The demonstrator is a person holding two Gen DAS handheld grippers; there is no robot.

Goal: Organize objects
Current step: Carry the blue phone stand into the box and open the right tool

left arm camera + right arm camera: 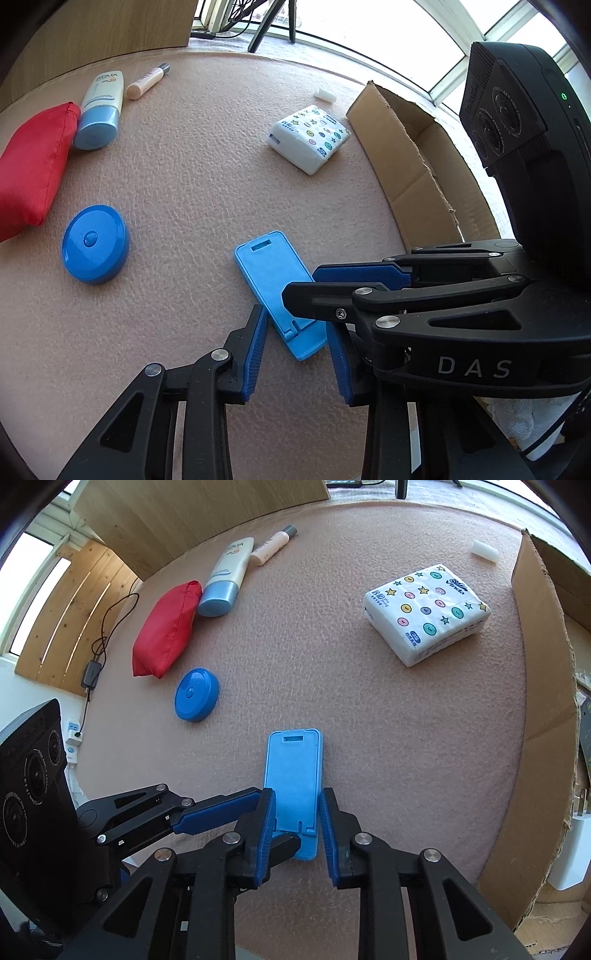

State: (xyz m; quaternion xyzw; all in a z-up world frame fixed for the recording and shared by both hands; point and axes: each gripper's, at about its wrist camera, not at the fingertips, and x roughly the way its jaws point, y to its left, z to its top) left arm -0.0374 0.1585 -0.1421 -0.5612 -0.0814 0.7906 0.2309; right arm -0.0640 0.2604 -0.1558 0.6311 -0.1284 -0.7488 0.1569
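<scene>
Now, going left to right across the desk [369, 720]: red pouch [164, 627] is lying at far left, w/ the sunscreen tube [225, 579] touching its top end and a slim pink tube [271, 546] just beside that. Round blue case [196, 694] is sitting near the pouch's lower end. Mid-desk, the blue phone stand [293, 775] is lying flat, folded. Further right the tissue pack [426, 613] is resting well apart from it, w/ a small white piece [484, 551] behind, and the cardboard box [535, 738] is standing open along the right edge.

Both tools are crowding the stand's near end. Right gripper [297, 827] is straddling it, fingers [266, 823] spread w/ a blue pad on each long side, just beside the edges and not yet pinching. Left gripper [295, 350] is coming in from the left side, fingers also spread around the same end; in the right wrist view one of its fingers is sitting under or against the right one, can't tell if touching.

Risks, as I'm reading it: two tools closing on one thin flat part are prob. going to clash. Stand is lying flush on a textured mat, so pads closing too high could slip off the low edges, or skid it fwd. Gripping only the near end is likely leaving it tipping when lifted toward the box.
</scene>
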